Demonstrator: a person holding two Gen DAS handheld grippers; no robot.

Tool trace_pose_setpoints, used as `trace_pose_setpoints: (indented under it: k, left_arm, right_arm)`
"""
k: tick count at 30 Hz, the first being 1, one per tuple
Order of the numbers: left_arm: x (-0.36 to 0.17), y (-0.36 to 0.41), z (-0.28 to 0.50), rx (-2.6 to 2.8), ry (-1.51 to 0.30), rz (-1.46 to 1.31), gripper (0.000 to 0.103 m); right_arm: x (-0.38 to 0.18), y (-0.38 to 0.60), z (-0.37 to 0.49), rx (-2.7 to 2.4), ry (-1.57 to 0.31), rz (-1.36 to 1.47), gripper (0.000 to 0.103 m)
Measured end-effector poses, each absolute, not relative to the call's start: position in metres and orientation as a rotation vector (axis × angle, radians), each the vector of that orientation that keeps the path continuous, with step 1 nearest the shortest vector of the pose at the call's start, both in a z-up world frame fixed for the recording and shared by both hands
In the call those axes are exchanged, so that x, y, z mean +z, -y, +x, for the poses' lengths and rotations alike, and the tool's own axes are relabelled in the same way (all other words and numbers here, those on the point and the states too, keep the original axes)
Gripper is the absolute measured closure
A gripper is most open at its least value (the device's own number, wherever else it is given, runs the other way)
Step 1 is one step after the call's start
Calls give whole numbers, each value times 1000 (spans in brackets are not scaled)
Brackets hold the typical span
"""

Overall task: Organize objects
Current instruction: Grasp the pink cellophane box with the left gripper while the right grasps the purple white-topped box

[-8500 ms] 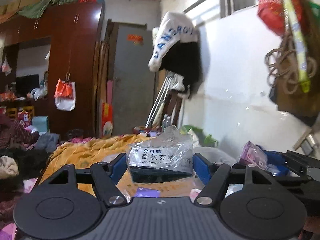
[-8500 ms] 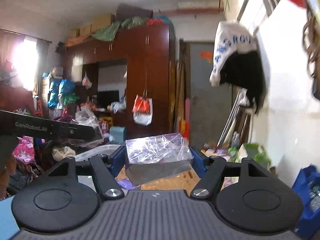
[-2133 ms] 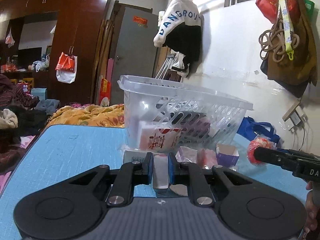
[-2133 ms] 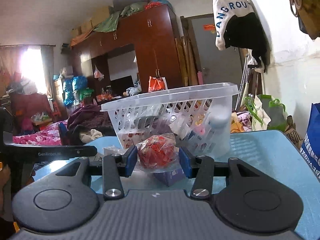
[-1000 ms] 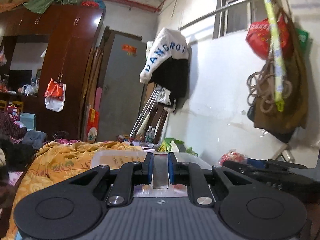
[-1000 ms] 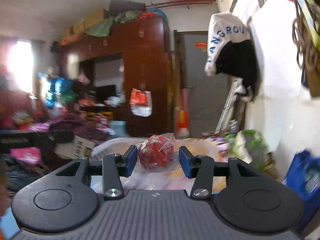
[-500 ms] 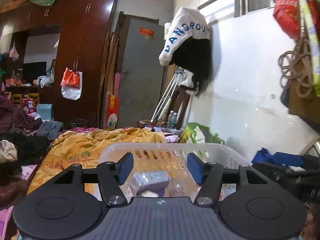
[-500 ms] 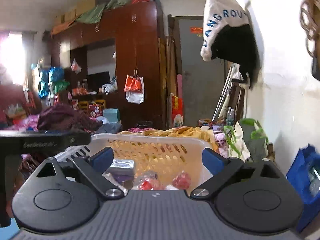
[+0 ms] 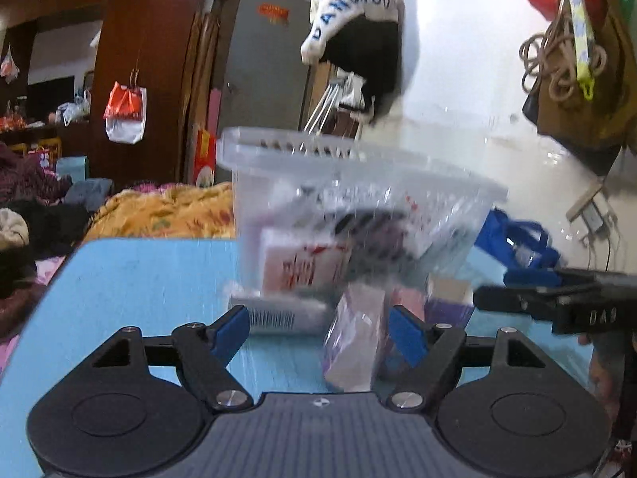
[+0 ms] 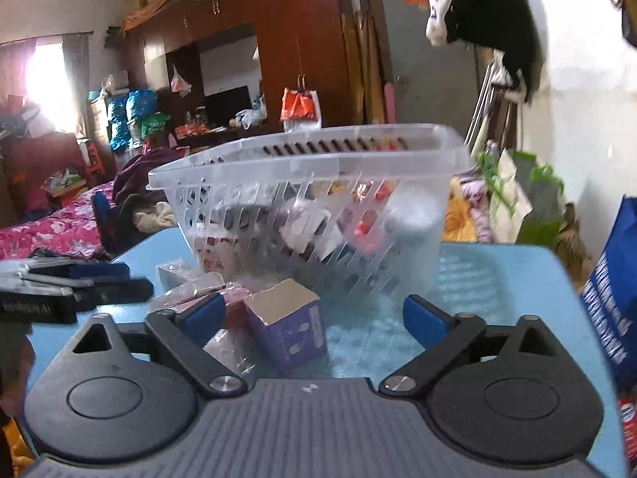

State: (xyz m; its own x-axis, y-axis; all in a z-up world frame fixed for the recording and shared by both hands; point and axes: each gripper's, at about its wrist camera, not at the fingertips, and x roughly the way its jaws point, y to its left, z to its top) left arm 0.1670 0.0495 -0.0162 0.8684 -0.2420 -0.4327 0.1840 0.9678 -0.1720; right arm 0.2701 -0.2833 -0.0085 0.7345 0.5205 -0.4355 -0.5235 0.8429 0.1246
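Two grippers, left (image 9: 318, 328) and right (image 10: 314, 318), spread; one basket (image 10: 318, 167).

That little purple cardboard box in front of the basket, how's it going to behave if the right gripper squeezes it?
The purple box looks like thin cardboard, so it is probably light and may dent under a hard squeeze. Its flat sides should give the pads grip, and it won't roll. It stands tilted beside crinkly plastic-wrapped packets, so a push would likely slide or tip it.

Daylight blazes from a window (image 10: 47, 79) far left of our fingers (image 10: 205, 312); the basket (image 9: 358, 215) beyond them smears with motion blur, and fisheye edges bend the dim room.
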Motion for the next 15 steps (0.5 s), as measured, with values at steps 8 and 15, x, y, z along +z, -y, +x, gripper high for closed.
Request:
trace_pose_setpoints:
  k: [8,15]
  left_arm:
    - [-23,-43,168,-243,-495,-107,23]
    - [-31,-35,174,-202,-588,-52,25]
  right_arm:
    - [-21,272,272,589,-511,-61,19]
    - [-25,260,277,596,-543,-133,54]
